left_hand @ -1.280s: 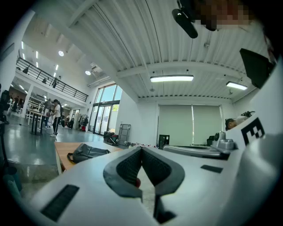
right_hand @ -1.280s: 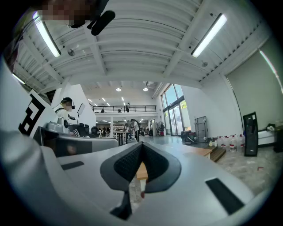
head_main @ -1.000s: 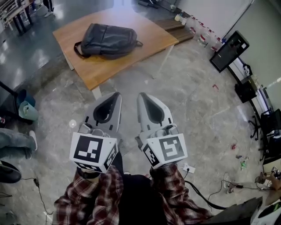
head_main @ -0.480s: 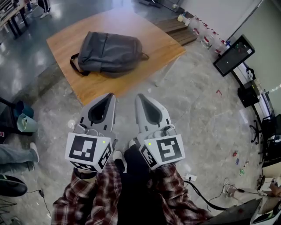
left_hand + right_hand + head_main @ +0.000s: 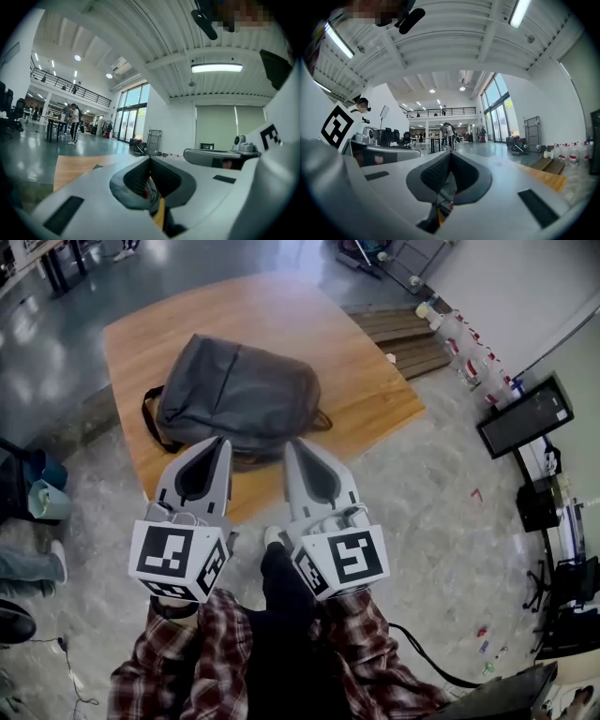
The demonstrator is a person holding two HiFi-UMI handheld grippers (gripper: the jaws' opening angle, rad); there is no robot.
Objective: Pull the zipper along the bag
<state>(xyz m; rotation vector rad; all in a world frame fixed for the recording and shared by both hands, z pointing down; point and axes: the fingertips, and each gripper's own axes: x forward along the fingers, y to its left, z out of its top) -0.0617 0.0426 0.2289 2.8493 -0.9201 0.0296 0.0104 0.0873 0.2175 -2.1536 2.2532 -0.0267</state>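
Supporting surface: square light-wood table (image 5: 281, 324) on a grey marbled floor (image 5: 441, 474).
Bag: dark grey fabric backpack (image 5: 234, 395), lying flat on the table's near half, black strap loop at its left end; zipper too small to make out.
Left gripper (image 5: 214, 448): white, raised at the table's near edge, jaws pressed together on nothing, tips meeting (image 5: 150, 158).
Right gripper (image 5: 294, 450): just beside the left, likewise clenched and empty (image 5: 451, 153).
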